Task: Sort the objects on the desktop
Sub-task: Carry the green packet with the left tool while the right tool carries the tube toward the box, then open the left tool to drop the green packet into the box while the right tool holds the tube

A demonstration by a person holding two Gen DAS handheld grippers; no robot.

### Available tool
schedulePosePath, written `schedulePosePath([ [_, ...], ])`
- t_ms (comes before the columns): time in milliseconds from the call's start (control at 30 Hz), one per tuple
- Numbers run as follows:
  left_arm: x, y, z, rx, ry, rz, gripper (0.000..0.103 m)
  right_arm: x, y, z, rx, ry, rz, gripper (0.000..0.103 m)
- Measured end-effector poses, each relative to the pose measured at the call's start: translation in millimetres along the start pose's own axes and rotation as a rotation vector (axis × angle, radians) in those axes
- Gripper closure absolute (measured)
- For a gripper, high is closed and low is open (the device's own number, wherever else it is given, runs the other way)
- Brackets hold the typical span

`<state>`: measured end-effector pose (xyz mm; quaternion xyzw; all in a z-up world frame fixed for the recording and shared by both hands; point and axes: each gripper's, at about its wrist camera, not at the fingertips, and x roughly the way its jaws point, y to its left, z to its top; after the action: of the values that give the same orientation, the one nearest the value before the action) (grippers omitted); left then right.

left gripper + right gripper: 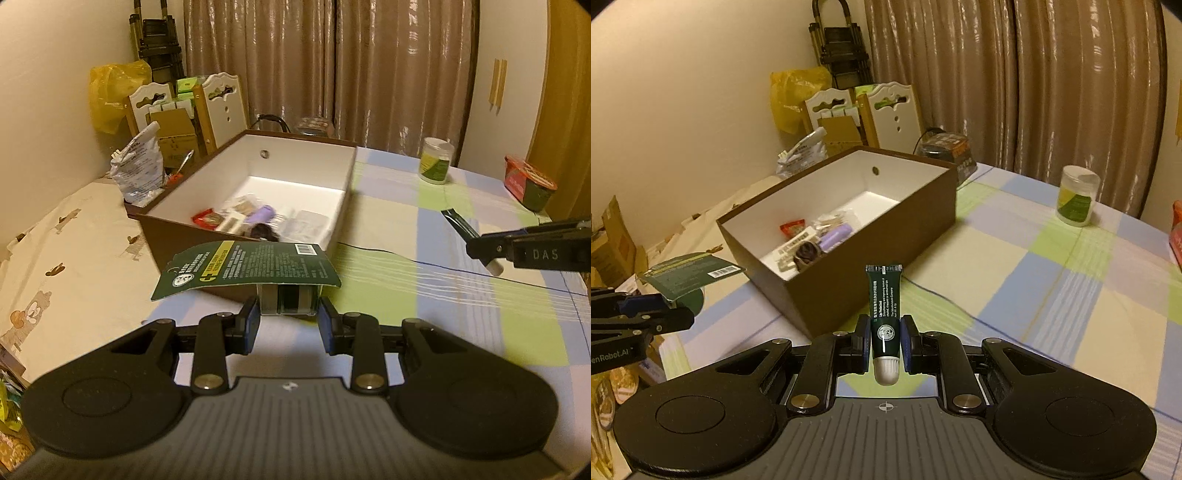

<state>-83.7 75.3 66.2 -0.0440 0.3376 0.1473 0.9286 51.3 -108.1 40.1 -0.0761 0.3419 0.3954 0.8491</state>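
Tube clamped upright in right gripper, near box

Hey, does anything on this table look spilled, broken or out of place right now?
Nothing looks spilled or broken. The left gripper holds a green packaging card and the right gripper a dark green tube, both outside the brown box. A white jar stands upright.

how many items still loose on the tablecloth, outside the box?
2: a white-lidded jar far right past the box, and a red container at the right edge. Others may be out of frame.
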Motion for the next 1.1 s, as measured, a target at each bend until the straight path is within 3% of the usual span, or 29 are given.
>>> schedulePosePath([
  [300, 1.6, 71.7, 4.9, 0.010, -0.022, -0.038, 0.075, 17.2, 48.5, 16.2, 0.018, -0.021, -0.038, 0.088],
  [567, 8.9, 108.8, 13.6, 0.061, -0.023, -0.068, 0.075, 30.6, 77.3, 26.0, 0.046, -0.037, -0.067, 0.088],
  [800, 22.0, 113.0, 22.5, 0.028, -0.031, -0.075, 0.075, 40.6, 70.3, 43.3, 0.007, -0.032, -0.061, 0.088],
  [1100, 42.0, 97.1, 43.8, 0.012, -0.027, -0.029, 0.075, 61.9, 41.5, 63.1, -0.016, -0.029, 0.003, 0.088],
])
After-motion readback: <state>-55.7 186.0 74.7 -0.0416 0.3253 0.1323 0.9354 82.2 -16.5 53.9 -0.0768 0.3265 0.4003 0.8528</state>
